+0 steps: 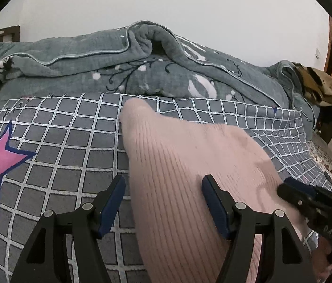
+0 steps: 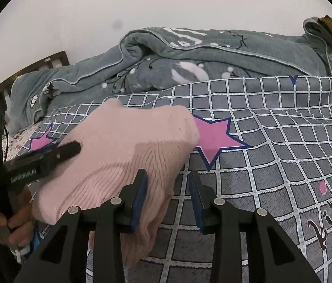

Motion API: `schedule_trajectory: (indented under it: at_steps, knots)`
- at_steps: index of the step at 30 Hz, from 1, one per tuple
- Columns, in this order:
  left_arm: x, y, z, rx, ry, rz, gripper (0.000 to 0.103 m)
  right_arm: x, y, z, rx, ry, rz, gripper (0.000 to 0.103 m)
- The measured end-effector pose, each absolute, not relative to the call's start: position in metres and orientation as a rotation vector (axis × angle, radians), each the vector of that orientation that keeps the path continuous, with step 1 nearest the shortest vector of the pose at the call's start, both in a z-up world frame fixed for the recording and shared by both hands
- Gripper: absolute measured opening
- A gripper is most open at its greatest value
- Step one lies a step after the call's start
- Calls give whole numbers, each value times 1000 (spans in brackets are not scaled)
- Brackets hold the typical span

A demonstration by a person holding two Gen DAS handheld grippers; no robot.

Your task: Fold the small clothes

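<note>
A pink ribbed knit garment (image 1: 189, 176) lies on a grey grid-pattern bedsheet (image 1: 71, 141), near a rumpled grey-green blanket (image 1: 95, 54) at the far side. The left gripper (image 1: 163, 202) stands wide open over the knit's near left edge. Only the right wrist view shows the right gripper (image 2: 168, 198) open, its left finger on the knit's near right edge, and a pink star (image 2: 215, 136) beside the garment.

Showing soft, even indoor light with faint shadows; bending strongly toward dark fisheye corners; blurring slightly on the sweater (image 1: 189, 165) and the other gripper's fingers (image 2: 67, 149).
</note>
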State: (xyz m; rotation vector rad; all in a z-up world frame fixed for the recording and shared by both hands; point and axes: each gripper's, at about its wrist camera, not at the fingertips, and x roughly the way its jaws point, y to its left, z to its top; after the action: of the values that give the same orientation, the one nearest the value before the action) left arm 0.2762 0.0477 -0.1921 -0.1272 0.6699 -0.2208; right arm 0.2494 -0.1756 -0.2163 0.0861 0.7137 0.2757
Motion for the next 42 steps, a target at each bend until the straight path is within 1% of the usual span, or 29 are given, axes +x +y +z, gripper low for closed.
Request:
schedule_trajectory:
  at_steps: [12,20,28,34,38,40,41,42]
  knots:
    - [259,51,-193,-144,673,-237,67,249,-175,-220,77,726,261,39]
    - [238,46,-190,-92,664,-270,67,239,-176,-216,61,711,260,39]
    - [210,37,-193,-40,698,-239,66,223,-176,-202,37,706,214,39]
    - [183,50,-170,-65,696,-191,66,192,-181,-184,55,763,199,39]
    - [157,51,-151,-75,690,-156,66,165,-184,-167,32,766,161,40]
    - [146,50,-140,-93,692,-144,66,150,-185,-157,31,769,152,41]
    - [142,49,-134,-97,696,-141,66,145,-186,-152,31,768,148,46]
    - [136,48,-129,-94,700,-134,67,136,-187,-146,30,765,147,54]
